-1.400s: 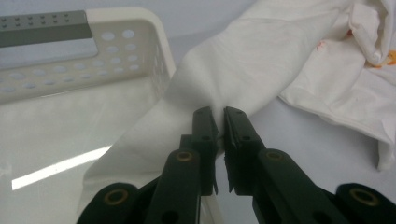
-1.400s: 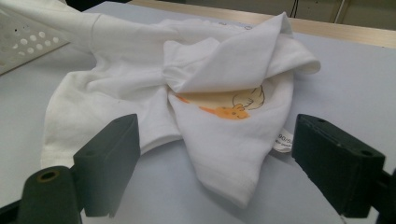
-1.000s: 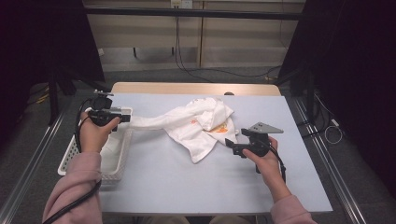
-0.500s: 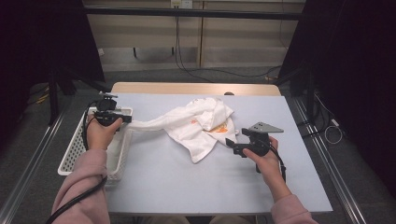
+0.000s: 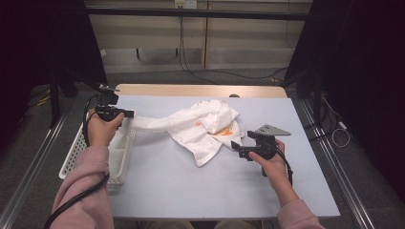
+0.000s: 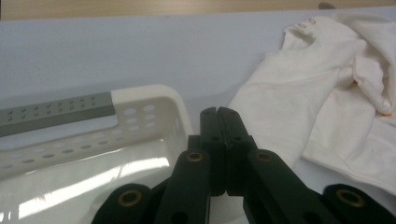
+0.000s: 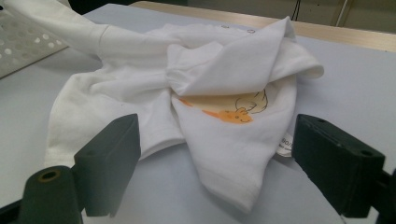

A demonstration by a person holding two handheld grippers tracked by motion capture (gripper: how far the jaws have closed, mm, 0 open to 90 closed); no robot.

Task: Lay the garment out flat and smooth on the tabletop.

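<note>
- The left hand-held gripper (image 5: 125, 114) has just been closing; its jaws are shut over the white basket (image 5: 71, 155), seemingly pinching the sleeve end.
- The white garment (image 5: 205, 129) lies crumpled mid-counter (image 5: 191, 186), sleeve stretched leftward.
- The right hand-held gripper (image 5: 237, 147) stands open beside its hem; next it probably must grip there.

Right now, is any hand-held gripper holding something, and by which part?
The left hand-held gripper, its jaws just closed further, seems to pinch the white shirt by its sleeve end. The right hand-held gripper is open, holding nothing.
</note>
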